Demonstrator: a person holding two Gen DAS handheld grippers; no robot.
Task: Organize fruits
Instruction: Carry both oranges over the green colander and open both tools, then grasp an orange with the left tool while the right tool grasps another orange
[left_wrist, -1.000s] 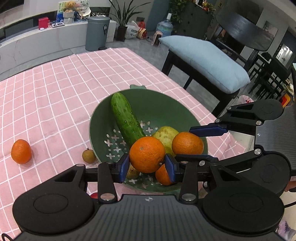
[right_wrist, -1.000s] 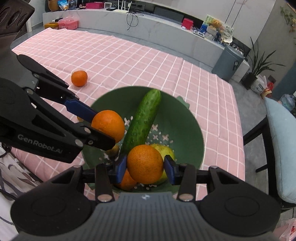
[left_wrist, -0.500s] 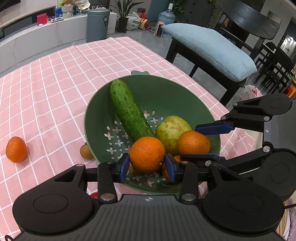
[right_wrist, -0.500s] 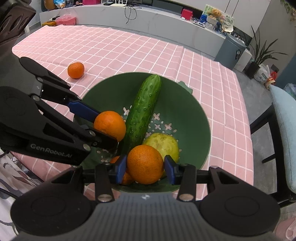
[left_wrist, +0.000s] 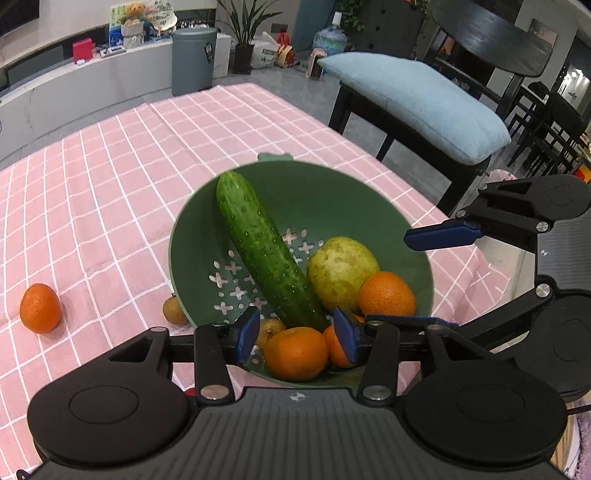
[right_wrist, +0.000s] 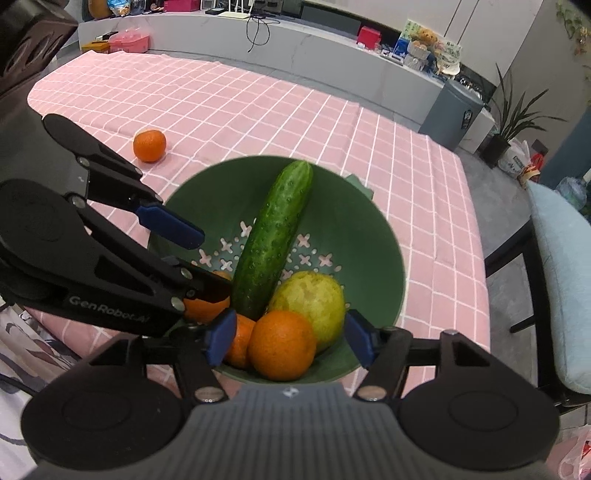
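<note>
Both opening: left claw and right claw, each with an orange loose between its pads, resting in the green bowl. Just beyond, pear and cucumber. Farther off, left of both claws, another orange on the pink surface.

A pink checked cloth is covering the table. A green colander is sitting on the cloth near its front edge. A lone orange is lying well left of the colander, and a small brownish fruit is resting just beside the colander's left wall.
</note>
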